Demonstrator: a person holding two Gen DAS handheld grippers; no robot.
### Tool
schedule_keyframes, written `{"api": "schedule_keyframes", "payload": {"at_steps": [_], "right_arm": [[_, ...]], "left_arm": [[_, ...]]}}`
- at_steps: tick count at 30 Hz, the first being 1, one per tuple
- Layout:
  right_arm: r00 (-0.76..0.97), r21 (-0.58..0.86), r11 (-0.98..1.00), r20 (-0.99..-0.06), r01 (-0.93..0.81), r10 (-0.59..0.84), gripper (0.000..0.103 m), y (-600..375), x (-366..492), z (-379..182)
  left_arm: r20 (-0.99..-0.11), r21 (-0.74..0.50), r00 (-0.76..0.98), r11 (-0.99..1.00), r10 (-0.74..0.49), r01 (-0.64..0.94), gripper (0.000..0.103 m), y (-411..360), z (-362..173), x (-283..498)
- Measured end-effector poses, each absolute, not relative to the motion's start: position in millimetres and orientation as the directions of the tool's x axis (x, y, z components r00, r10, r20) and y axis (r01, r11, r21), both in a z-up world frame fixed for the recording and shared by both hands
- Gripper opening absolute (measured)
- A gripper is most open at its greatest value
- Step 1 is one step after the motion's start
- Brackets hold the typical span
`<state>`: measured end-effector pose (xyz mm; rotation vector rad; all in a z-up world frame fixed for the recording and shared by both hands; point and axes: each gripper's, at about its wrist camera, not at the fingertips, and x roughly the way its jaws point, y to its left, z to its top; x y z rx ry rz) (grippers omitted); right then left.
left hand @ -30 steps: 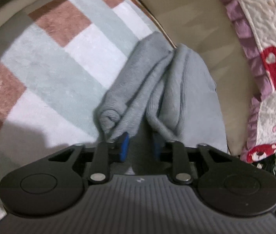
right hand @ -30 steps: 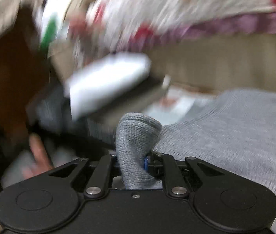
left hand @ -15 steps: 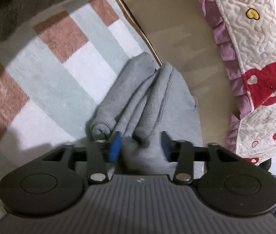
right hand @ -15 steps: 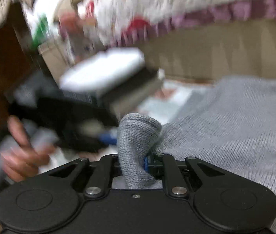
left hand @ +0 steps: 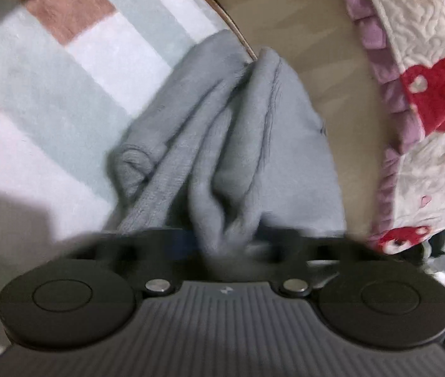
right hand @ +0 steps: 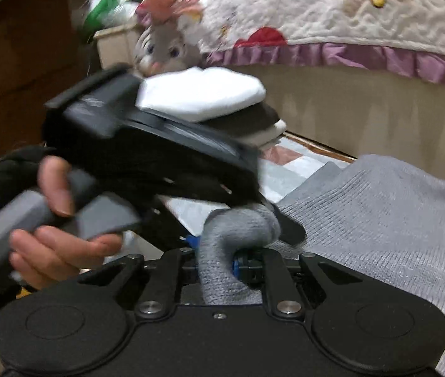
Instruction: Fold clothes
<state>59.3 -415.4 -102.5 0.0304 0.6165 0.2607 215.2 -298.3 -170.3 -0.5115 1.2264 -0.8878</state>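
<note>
While both clamp gray sweater (left hand: 247,144) | folded stack (right hand: 209,100) behind, quilt (right hand: 332,15) beyond

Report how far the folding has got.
Done: a stack of folded clothes sits behind. In hand: both grippers are shut on the grey sweater, the left gripper on a bunched end, the right gripper on a rolled edge. Left: the sweater is bunched and creased, so its fold is not finished.
</note>
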Motion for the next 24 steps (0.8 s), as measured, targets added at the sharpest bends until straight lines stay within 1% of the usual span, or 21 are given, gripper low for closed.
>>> {"api": "schedule_keyframes", "payload": {"at_steps": [1,2,3,4,6,11,13,16,18,20,21,22,23,24], "right_arm": [[0.785,0.08,0.977,-0.584,-0.199,0.208,0.025,-415,53,-99],[0.786,0.051,0.987,-0.598,-0.155,0.154,0.032,-414,45,-95],[0.786,0.02,0.994,-0.611,-0.111,0.1,0.046,-414,37,-90],[0.78,-0.029,0.998,-0.624,-0.062,0.031,0.047,-414,23,-84],[0.788,-0.116,0.993,-0.612,-0.005,-0.068,0.06,-416,-10,-77],[0.787,-0.355,0.935,-0.575,0.007,-0.225,0.06,-408,-54,-91],[0.791,-0.395,0.917,-0.545,0.05,-0.278,0.06,-405,-63,-93],[0.784,-0.457,0.885,-0.516,0.089,-0.345,0.062,-404,-62,-99],[0.779,-0.491,0.861,-0.485,0.133,-0.396,0.062,-408,-58,-102],[0.779,-0.527,0.835,-0.453,0.159,-0.435,0.062,-416,-50,-101],[0.779,-0.563,0.811,-0.435,0.156,-0.452,0.062,-420,-40,-103],[0.789,-0.596,0.794,-0.428,0.12,-0.44,0.061,-421,-35,-106],[0.796,-0.624,0.78,-0.447,0.05,-0.408,0.043,-422,-31,-110],[0.798,-0.649,0.76,-0.473,-0.029,-0.374,0.031,-423,-27,-116]], "left_arm": [[-0.58,-0.746,0.096,0.575,-0.809,0.335,0.015,-300,-167,214],[-0.583,-0.717,0.126,0.581,-0.802,0.385,0.015,-303,-160,210],[-0.594,-0.666,0.165,0.597,-0.787,0.448,0.015,-305,-150,203],[-0.599,-0.638,0.183,0.603,-0.779,0.478,0.015,-308,-143,198],[-0.596,-0.617,0.203,0.605,-0.777,0.503,0.015,-311,-136,191],[-0.579,-0.519,0.302,0.627,-0.758,0.581,0.014,-324,-113,177],[-0.561,-0.498,0.331,0.629,-0.758,0.597,0.014,-322,-102,175],[-0.538,-0.531,0.332,0.618,-0.775,0.58,0.014,-315,-95,177],[-0.536,-0.512,0.352,0.627,-0.767,0.587,0.013,-310,-91,175],[-0.55,-0.444,0.385,0.65,-0.741,0.618,0.013,-308,-84,171],[-0.57,-0.371,0.404,0.663,-0.715,0.65,0.014,-309,-82,168],[-0.6,-0.271,0.42,0.667,-0.681,0.695,0.014,-312,-82,164],[-0.629,-0.194,0.426,0.661,-0.651,0.725,0.014,-315,-85,162],[-0.667,-0.184,0.402,0.661,-0.628,0.728,0.015,-317,-96,166]]}}
